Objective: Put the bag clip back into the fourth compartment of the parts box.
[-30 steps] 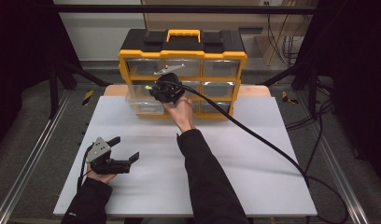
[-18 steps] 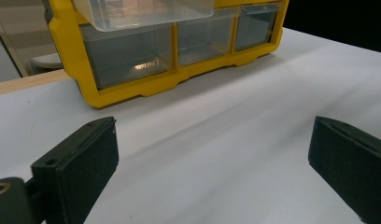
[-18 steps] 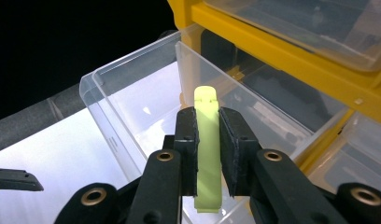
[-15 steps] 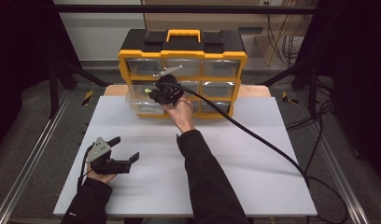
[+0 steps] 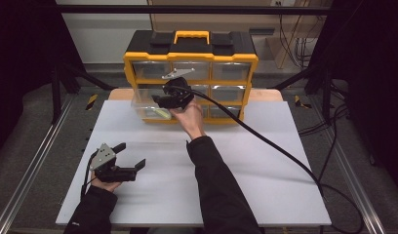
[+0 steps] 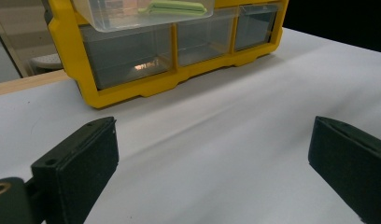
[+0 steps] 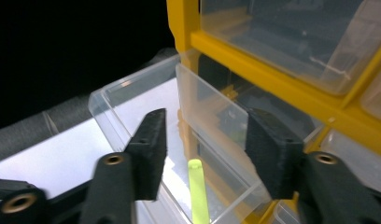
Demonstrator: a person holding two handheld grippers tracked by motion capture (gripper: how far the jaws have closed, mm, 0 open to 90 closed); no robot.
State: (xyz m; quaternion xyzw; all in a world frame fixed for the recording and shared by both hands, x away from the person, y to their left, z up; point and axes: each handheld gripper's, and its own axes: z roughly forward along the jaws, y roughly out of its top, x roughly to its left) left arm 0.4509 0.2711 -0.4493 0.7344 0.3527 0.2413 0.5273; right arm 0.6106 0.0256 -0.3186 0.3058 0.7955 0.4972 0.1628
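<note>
The right gripper [image 7: 202, 156] has just let go; its jaws stand half open around the light, slippery clear drawer [image 7: 132, 107]; grab its front wall

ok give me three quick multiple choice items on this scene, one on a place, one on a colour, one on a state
1. Where is the green item?
A. on the white table
B. in the pulled-out clear drawer
C. in the left claw

2. What colour is the cabinet frame?
A. yellow
B. red
C. blue

3. How does the left claw stand?
A. shut on a drawer
B. shut on the green item
C. open over the table, holding nothing

Key: 1 B, it lies inside the drawer that sticks out of the cabinet. 2 A, the frame around the drawers is yellow. 3 C, its jaws stand wide apart with only table between them.
</note>
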